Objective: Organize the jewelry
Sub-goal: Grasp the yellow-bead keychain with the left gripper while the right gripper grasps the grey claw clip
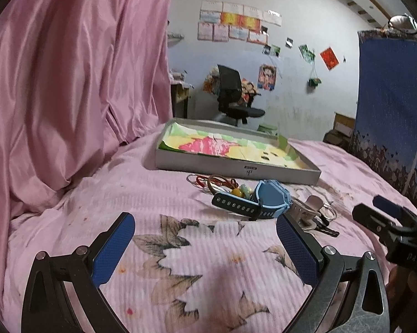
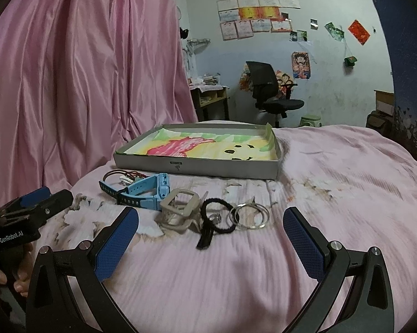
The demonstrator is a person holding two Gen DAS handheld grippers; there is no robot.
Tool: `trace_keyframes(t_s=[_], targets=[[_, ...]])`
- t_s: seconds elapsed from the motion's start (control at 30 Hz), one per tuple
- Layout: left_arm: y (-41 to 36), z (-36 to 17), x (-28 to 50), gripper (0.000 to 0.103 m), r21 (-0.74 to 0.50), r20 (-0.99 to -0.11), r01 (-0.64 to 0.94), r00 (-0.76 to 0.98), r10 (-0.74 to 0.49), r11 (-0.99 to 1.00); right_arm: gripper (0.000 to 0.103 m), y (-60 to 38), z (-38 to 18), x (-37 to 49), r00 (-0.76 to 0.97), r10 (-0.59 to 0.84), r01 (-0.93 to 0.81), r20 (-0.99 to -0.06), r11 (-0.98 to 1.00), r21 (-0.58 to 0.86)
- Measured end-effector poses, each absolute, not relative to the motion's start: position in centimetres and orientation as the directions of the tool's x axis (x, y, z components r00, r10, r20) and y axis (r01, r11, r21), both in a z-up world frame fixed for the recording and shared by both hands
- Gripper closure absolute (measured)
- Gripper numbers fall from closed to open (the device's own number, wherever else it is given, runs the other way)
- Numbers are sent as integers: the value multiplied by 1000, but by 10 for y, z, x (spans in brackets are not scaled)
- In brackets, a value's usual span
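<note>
A small heap of jewelry lies on the pink bedspread in front of a shallow grey box (image 2: 208, 168) lined with a coloured drawing. In it are a blue watch (image 2: 146, 194), a beige hair claw (image 2: 180, 211), a black hair tie (image 2: 218, 217), silver rings (image 2: 250, 215) and red cord bracelets (image 2: 122, 176). My right gripper (image 2: 211, 238) is open and empty just short of the hair tie. My left gripper (image 1: 205, 244) is open and empty, short of the watch (image 1: 264, 198). The box also shows in the left wrist view (image 1: 236, 166).
A pink curtain (image 2: 83, 83) hangs along the left of the bed. A blue hanging (image 1: 391, 105) stands at the right. Beyond the bed are a black office chair (image 2: 269, 91) and a small desk (image 2: 211, 97).
</note>
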State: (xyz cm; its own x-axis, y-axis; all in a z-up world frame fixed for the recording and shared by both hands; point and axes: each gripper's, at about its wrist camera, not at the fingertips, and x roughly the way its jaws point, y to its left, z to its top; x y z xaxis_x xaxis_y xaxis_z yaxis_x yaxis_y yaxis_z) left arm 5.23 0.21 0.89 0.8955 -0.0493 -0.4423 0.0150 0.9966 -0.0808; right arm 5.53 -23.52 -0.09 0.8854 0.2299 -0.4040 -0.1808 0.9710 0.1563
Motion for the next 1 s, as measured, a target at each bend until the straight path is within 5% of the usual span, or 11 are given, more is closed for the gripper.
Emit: trace_keyframes(t_s=[0.13, 0.37, 0.8, 1.0], targets=[[2, 9, 68, 0, -128, -489, 53, 865, -109, 990, 3, -236, 1, 72, 865, 258, -207, -431, 965, 164], [6, 7, 93, 9, -184, -539, 82, 825, -170, 980, 41, -236, -8, 97, 813, 304, -232, -496, 951, 203], [4, -1, 128, 36, -296, -602, 110, 750, -275, 949, 62, -220, -18, 130, 734, 371, -284, -569, 928, 240], [6, -2, 134, 39, -320, -599, 98, 750, -281, 942, 67, -218, -23, 135, 718, 387, -289, -579, 922, 258]])
